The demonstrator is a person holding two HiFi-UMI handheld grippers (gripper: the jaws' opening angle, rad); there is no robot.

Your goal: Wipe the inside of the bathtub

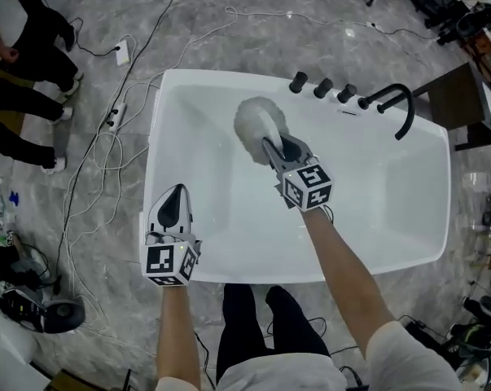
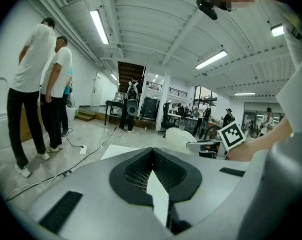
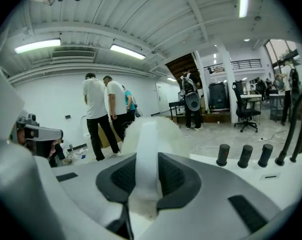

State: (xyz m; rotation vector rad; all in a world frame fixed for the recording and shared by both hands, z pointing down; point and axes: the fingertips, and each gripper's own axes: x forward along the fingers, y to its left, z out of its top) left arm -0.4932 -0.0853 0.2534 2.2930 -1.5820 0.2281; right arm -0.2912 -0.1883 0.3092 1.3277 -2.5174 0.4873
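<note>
The white bathtub [image 1: 408, 218] lies across the middle of the head view. My right gripper [image 1: 276, 151] is shut on the white handle of a fluffy white duster [image 1: 257, 123], whose head rests against the tub's inner far wall. In the right gripper view the handle [image 3: 145, 154] runs up between the jaws to the fluffy head [image 3: 166, 130]. My left gripper [image 1: 173, 198] hovers over the tub's front left part, its jaws together and holding nothing. In the left gripper view my left gripper [image 2: 152, 156] points across the tub, and the duster [image 2: 178, 137] shows beyond it.
Three black knobs [image 1: 322, 89] and a black curved faucet [image 1: 400, 106] stand on the tub's far rim. White cables [image 1: 107, 157] and a power strip [image 1: 121, 52] lie on the marble floor at left. People stand at the far left [image 1: 21, 80]. My legs are at the front rim.
</note>
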